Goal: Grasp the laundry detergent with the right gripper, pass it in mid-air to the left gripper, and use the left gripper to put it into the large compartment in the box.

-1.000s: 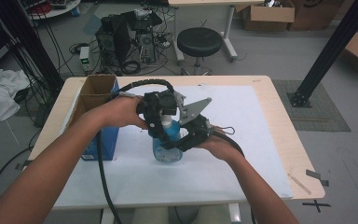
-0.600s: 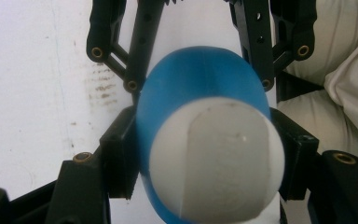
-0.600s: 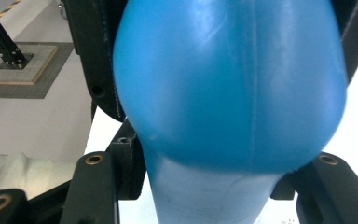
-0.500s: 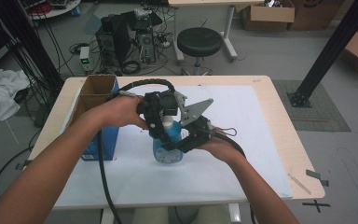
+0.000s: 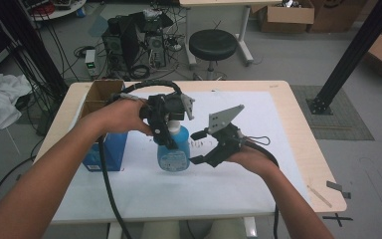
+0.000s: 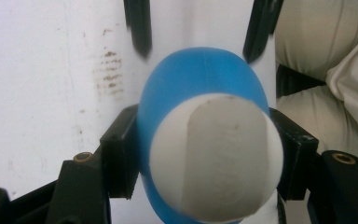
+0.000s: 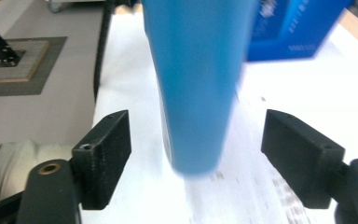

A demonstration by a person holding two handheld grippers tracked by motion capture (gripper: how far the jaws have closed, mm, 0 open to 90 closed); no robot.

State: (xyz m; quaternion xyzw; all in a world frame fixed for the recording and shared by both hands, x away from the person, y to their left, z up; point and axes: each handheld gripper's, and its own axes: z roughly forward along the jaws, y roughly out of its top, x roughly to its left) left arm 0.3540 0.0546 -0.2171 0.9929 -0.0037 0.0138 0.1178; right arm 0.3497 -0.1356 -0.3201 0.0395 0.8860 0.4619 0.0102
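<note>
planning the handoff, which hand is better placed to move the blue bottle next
Left. The left tool is shut on the translucent blue plastic bottle just below its white cap. The right tool has just been opening; its jaws stand apart from the bottle, gripping nothing.

Blue box (image 5: 107, 149) on table (image 5: 298, 129) left; stool (image 5: 213, 46), PC tower (image 5: 129, 37) behind.

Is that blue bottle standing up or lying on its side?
Upright. The bottle stands on the white sheet, cap end up, with the left gripper clamped on its neck; the right gripper is open beside it.
</note>
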